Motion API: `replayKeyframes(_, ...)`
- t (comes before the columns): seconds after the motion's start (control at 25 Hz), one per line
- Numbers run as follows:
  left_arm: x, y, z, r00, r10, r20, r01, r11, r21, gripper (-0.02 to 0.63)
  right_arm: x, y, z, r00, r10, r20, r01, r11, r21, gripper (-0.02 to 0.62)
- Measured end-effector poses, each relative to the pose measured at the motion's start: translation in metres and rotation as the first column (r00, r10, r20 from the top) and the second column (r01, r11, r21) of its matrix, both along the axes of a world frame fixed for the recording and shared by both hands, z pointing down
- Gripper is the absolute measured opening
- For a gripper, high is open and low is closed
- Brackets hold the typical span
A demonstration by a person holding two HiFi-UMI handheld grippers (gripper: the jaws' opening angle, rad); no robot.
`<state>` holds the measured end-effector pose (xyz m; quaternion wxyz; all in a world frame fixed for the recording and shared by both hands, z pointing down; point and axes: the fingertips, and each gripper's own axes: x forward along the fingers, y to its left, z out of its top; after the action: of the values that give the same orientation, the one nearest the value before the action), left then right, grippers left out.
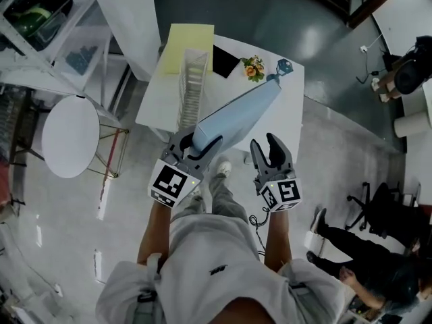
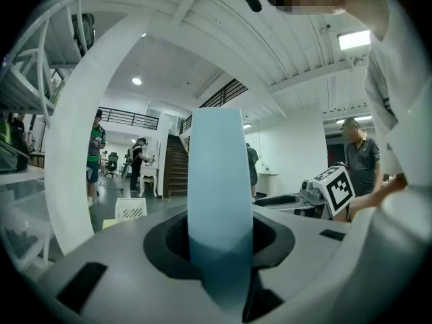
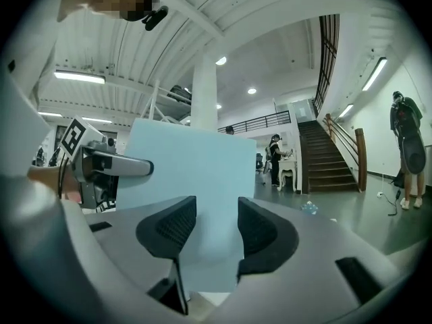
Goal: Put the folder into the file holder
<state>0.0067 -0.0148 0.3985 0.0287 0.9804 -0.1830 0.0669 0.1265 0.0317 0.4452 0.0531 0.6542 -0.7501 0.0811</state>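
L gripper [image 1: 201, 146] shut tight on folder [image 1: 239, 113] near edge, held lengthways over table [image 1: 289, 110], prob. to feed into holder [image 1: 192, 79]; R gripper [image 1: 266, 147] part-open, empty, beside folder, free to steady it.

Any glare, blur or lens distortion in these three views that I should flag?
Head view: fairly sharp overall, with light reflections streaking the glossy floor at left. Left gripper view: strong fisheye, dark corners; the folder sits so near the lens that its edges go soft; one ceiling light blows out. Right gripper view: same fisheye bend, bright ceiling strips, folder fairly crisp.
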Motion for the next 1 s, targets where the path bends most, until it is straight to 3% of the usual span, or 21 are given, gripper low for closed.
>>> replayKeyframes(0.48, -0.095, -0.003, -0.029, 0.979, -0.2, -0.029, 0.201, 0.979, 0.027, 0.15, -0.073, -0.021, -0.017, 0.986, -0.166, -0.013, 0.166, 0.986, 0.015, 0.187)
replayKeyframes(0.72, -0.127, -0.019, -0.038, 0.951, -0.301, -0.063, 0.303, 0.953, 0.018, 0.15, -0.094, -0.045, -0.02, 0.974, -0.225, -0.011, 0.225, 0.974, 0.01, 0.187)
replayKeyframes(1.0, -0.143, -0.038, -0.034, 0.913, -0.405, -0.046, 0.407, 0.912, 0.051, 0.15, -0.096, -0.074, -0.013, 0.957, -0.29, -0.003, 0.29, 0.957, 0.001, 0.181)
